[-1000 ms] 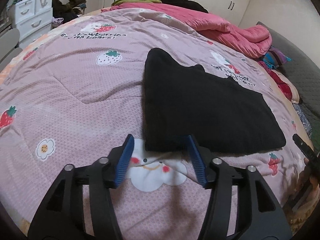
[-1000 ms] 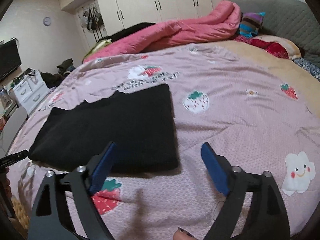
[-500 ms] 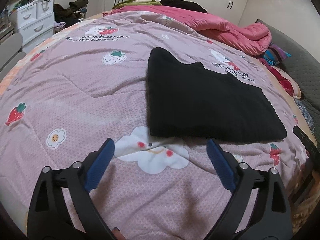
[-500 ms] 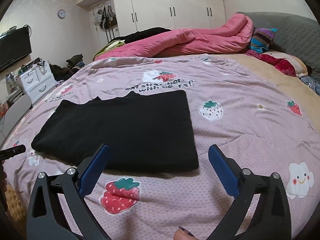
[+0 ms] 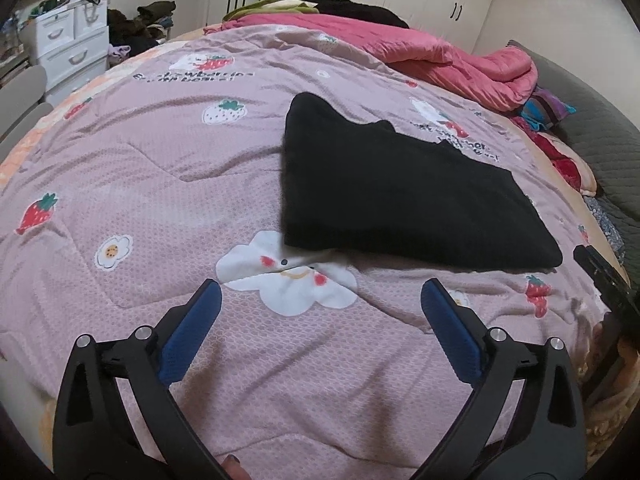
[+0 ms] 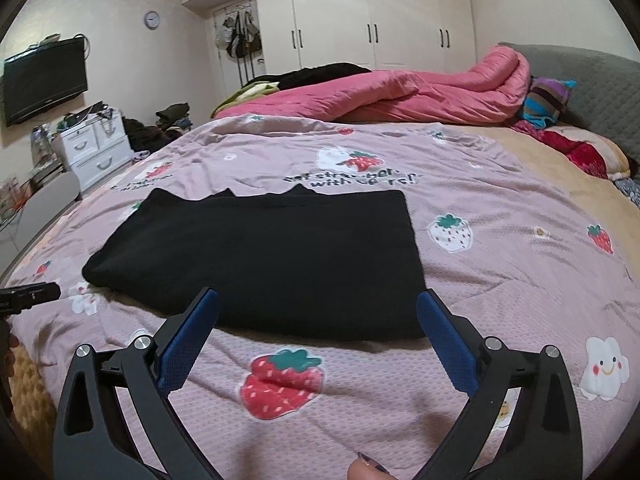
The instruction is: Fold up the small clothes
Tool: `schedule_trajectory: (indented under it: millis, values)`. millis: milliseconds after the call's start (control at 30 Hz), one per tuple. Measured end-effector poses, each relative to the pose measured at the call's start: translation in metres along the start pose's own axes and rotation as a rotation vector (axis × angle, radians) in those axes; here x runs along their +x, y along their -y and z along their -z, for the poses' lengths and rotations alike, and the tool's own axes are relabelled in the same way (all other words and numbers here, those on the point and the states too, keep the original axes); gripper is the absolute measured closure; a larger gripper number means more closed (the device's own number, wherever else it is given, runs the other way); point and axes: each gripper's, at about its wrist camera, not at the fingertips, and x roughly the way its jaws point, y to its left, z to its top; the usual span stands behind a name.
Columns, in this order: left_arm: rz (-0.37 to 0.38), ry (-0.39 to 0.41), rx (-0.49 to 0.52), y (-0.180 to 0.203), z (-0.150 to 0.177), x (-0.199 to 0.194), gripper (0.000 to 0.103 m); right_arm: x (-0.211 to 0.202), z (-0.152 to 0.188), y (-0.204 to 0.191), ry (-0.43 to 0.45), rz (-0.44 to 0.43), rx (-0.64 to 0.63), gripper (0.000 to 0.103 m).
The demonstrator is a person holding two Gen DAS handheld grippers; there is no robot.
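1. Left tool (image 5: 320, 304): blue pads spread wide, jaws have just been opening, nothing between them. It hangs over the pink strawberry-print quilt (image 5: 160, 168) on the bed, short of the garment's near edge, above a white cloud print.
2. Black knit garment, folded flat into a rough rectangle (image 5: 400, 196): lies mid-quilt, ahead and slightly right of the left tool, apart from both tools. Two small points stick out along its far edge.
3. Right tool (image 6: 318, 306): blue pads spread wide too, jaws have just been opening, empty. The garment's (image 6: 260, 256) near edge sits just beyond the tips, not pinched.
4. Judgement: a fold looks finished and released; the next step is likely another fold or smoothing.
5. To do it well: each tool takes one near corner, bites all layers, lifts level and together, and lays edge onto edge so nothing bunches.
6. Risk: thick knit may slip or catch only its top layer.
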Motion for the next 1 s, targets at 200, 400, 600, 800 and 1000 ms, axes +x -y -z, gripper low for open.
schedule_trajectory:
  millis: [200,400,600,800,1000]
  values:
    - [0.003,0.010,0.000,0.008,0.002,-0.005,0.009,-0.008,0.002,-0.008,0.012,-0.010,-0.014,0.004]
    - [0.018,0.007,0.004,0.017,0.006,-0.006,0.009,-0.020,0.005,-0.016,0.018,-0.036,-0.003,0.004]
    - [0.026,0.012,0.021,0.031,0.009,-0.006,0.009,-0.028,0.007,-0.030,0.019,-0.057,-0.017,0.004]
    - [0.026,0.026,0.021,0.034,0.009,-0.010,0.009,-0.032,0.008,-0.044,0.018,-0.076,-0.046,0.004]
    - [0.007,0.054,0.030,0.033,0.010,-0.019,0.009,-0.034,0.004,-0.064,0.020,-0.113,-0.069,0.004]
